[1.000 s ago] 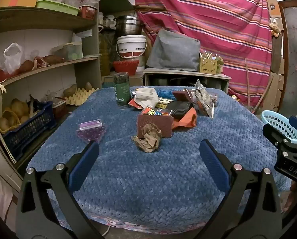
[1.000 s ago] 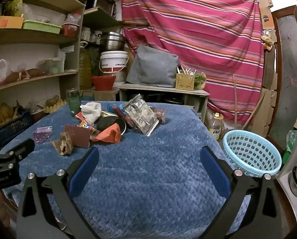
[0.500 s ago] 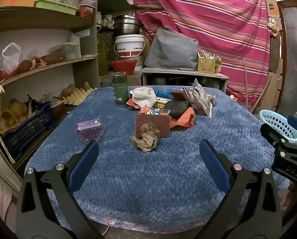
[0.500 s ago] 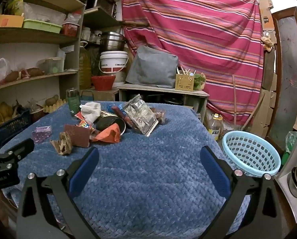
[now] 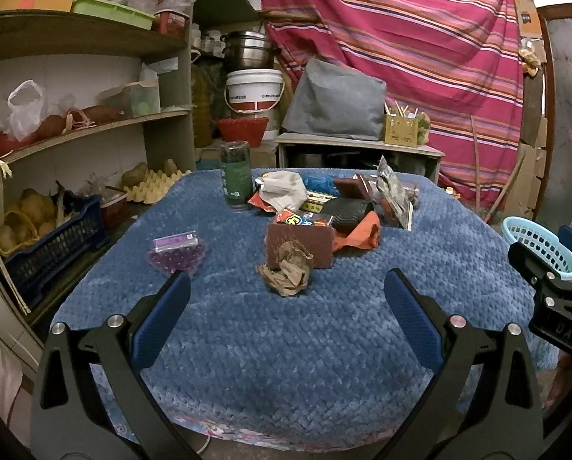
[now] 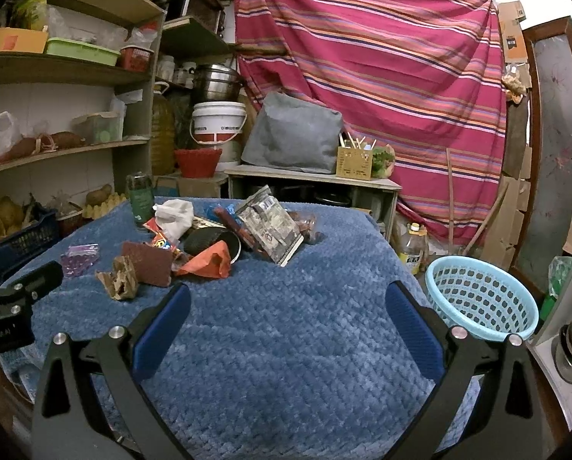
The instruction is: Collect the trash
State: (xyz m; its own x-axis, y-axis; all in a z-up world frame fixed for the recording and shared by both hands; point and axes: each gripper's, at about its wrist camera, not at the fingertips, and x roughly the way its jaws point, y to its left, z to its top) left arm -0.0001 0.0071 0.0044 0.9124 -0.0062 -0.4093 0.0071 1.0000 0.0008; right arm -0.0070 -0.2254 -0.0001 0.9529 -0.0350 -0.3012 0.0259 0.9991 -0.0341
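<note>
The left gripper [image 5: 286, 295] is being held over the counter's [image 5: 286, 364] near edge, fingers [image 5: 163, 318] spread wide and gripping nothing. A purple bead bag [image 5: 176, 251] is lying toward the left edge. The crumpled brown paper [image 5: 286, 270] is sitting mid-counter, no clear long axis, touching a brown box [image 5: 305, 243]. The right gripper [image 6: 286, 306] is likewise being held open and empty; the blue basket [image 6: 481, 299] is standing beyond the right edge.

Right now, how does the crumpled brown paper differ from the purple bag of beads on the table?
The crumpled brown paper is a dull, opaque wad standing up off the cloth; the purple bag of beads is see-through and lies low. The paper touches the brown pad at the pile's front edge; the bag lies alone, left of the pile. Both rest loose on the blue tablecloth, with neither gripper touching them.
</note>
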